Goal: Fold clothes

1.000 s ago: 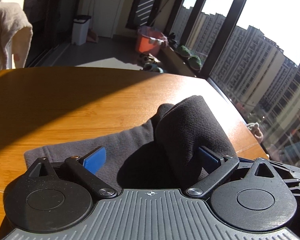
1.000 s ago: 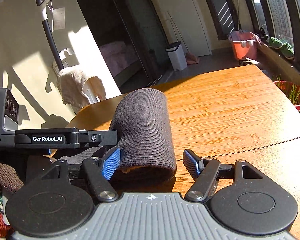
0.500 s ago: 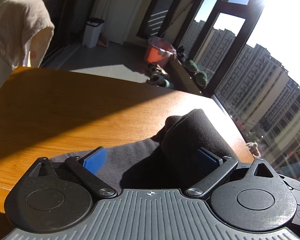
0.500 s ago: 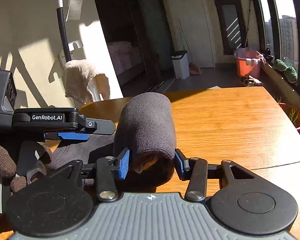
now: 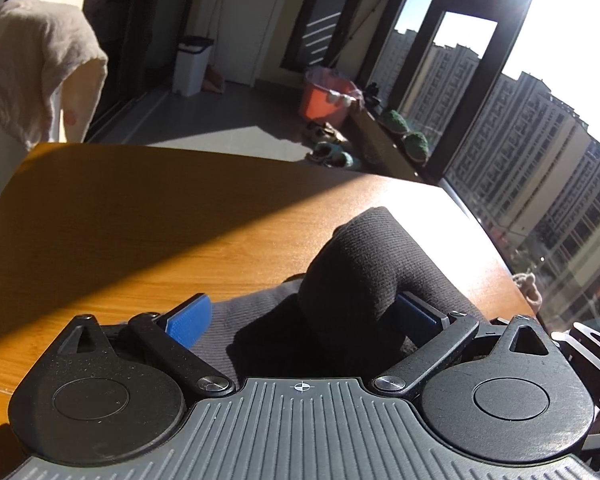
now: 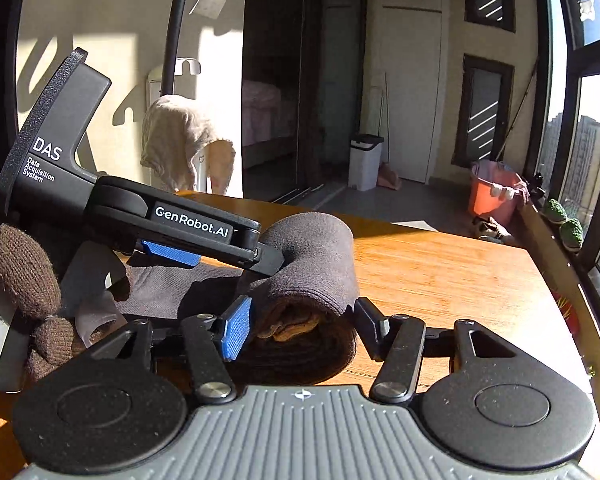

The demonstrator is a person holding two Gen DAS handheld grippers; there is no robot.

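I've got a dark grey knitted garment (image 6: 316, 264) on the orange-brown wooden table (image 6: 440, 276), rolled up at one end into a fat cylinder, with its flat ribbed part (image 5: 256, 320) spread toward my left side. My right gripper (image 6: 298, 322) is closed in on the near end of that roll — the blue-padded left finger (image 6: 236, 328) presses one side, the dark right finger (image 6: 370, 320) sits against the other, and the layered end with a tan inner fold shows between them. My left gripper (image 5: 300, 316) stands wide open: its blue pad (image 5: 190, 320) lies over the flat cloth on one side, while the other finger (image 5: 418, 316) is tucked against the underside of the roll, which bulges up between the two without being pinched. From the right camera I see the left tool's black body marked GenRobot.AI (image 6: 172, 228) lying across the roll's far end, and a hand in a brown knitted glove (image 6: 24, 276) at the left edge. Beyond the table: a cream towel draped on a stand (image 6: 184, 144), a white lidded bin (image 6: 365, 162), an orange bucket (image 6: 494, 196) by the sunlit windows, and high-rise blocks (image 5: 532, 148) outside.
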